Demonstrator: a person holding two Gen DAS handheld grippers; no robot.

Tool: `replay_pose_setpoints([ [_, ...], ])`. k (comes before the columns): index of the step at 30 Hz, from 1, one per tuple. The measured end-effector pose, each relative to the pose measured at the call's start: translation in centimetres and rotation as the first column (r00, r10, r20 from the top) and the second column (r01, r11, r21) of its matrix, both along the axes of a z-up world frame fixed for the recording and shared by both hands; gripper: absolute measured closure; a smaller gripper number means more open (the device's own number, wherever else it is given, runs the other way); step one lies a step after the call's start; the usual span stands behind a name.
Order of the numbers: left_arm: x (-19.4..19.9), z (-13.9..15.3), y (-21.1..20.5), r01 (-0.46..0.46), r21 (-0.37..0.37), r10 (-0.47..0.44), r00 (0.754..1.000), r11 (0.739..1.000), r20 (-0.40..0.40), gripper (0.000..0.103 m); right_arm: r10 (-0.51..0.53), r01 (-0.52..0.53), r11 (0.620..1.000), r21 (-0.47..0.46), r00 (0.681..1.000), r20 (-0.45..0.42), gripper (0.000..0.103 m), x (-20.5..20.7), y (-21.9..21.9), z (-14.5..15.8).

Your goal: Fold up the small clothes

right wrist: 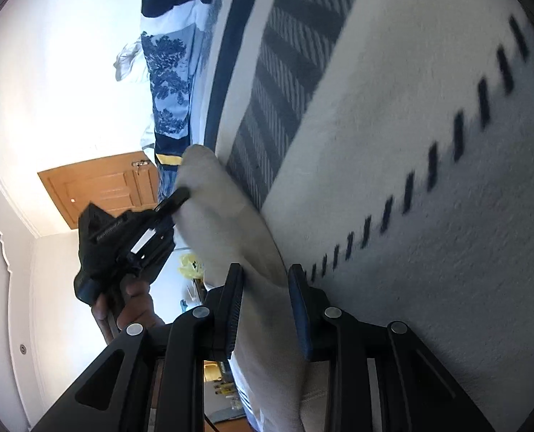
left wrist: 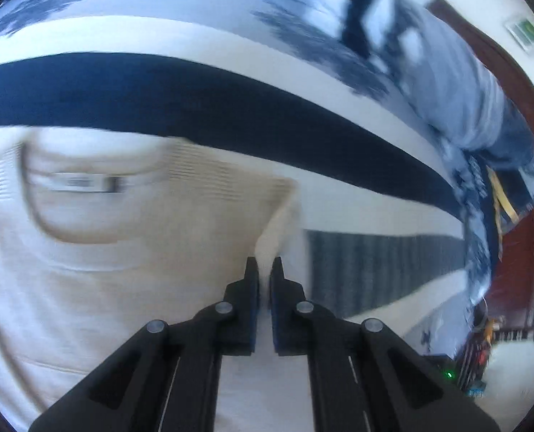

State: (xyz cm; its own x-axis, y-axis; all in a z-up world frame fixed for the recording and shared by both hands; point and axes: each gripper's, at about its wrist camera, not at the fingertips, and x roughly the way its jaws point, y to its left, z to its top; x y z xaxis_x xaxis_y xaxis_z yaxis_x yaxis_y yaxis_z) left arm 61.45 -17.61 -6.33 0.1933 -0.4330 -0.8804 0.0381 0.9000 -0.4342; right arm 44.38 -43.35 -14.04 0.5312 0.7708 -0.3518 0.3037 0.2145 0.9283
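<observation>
A small cream garment (left wrist: 123,252) lies on the bed, its neckline and label (left wrist: 83,181) facing up. My left gripper (left wrist: 265,264) is shut on a raised pinch of cloth at the garment's right edge. In the right wrist view, which is rolled sideways, the same cream garment (right wrist: 216,198) runs between the pads of my right gripper (right wrist: 265,270), which is shut on a thick fold of it. Further along that edge, a hand (right wrist: 134,306) holds the left gripper (right wrist: 182,194), its tip against the cloth.
The bedspread (left wrist: 339,54) is white with a navy band (left wrist: 195,108) and a grey striped band (left wrist: 375,262). Blue patterned bedding (left wrist: 465,108) is piled at the far end by a wooden headboard (left wrist: 511,82). A wooden door (right wrist: 101,187) stands beyond the bed.
</observation>
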Motion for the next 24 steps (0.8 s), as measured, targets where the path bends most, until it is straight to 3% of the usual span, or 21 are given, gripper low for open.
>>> replay_pose_setpoints([
  [3, 0.3, -1.4, 1.7, -0.051, 0.007, 0.051, 0.998, 0.999, -0.040, 0.098, 0.012, -0.012, 1.000, -0.022, 1.000, 0.003, 0.073, 0.1, 0.3, 0.3],
  [8, 0.5, -1.9, 1.1, -0.033, 0.002, 0.033, 0.999, 0.999, -0.034, 0.098, 0.038, -0.039, 0.999, -0.029, 0.999, -0.039, 0.073, 0.2, 0.2, 0.3],
  [14, 0.7, -1.7, -0.1, 0.005, 0.006, -0.004, 1.000, 1.000, -0.019, 0.098, 0.089, -0.086, 0.995, 0.046, 0.994, -0.059, 0.073, -1.9, 1.6, 0.6],
  [19, 0.6, -1.7, 0.0, 0.006, 0.024, -0.005, 1.000, 1.000, -0.018, 0.098, 0.046, -0.041, 0.995, 0.088, 0.997, -0.059, 0.071, -0.5, 2.5, -1.2],
  [20, 0.7, -1.8, -0.1, 0.003, 0.034, -0.003, 1.000, 0.999, -0.021, 0.098, 0.026, -0.019, 0.994, 0.109, 0.998, -0.062, 0.075, -0.3, 2.6, -1.7],
  [21, 0.7, -1.8, -0.1, 0.003, 0.039, -0.002, 1.000, 0.999, -0.024, 0.098, 0.004, 0.004, 0.993, 0.118, 0.997, -0.071, 0.093, -0.5, 2.6, -1.7],
  [22, 0.8, -1.6, -0.3, 0.006, 0.029, -0.006, 1.000, 1.000, -0.023, 0.098, -0.023, 0.029, 0.994, 0.104, 0.998, -0.059, 0.099, -0.8, 2.4, -1.1],
  [24, 0.8, -0.7, -1.0, 0.026, -0.016, -0.026, 1.000, 1.000, 0.005, 0.098, -0.161, 0.161, 0.986, -0.047, 0.987, 0.021, 0.099, -2.8, 0.6, 2.2],
])
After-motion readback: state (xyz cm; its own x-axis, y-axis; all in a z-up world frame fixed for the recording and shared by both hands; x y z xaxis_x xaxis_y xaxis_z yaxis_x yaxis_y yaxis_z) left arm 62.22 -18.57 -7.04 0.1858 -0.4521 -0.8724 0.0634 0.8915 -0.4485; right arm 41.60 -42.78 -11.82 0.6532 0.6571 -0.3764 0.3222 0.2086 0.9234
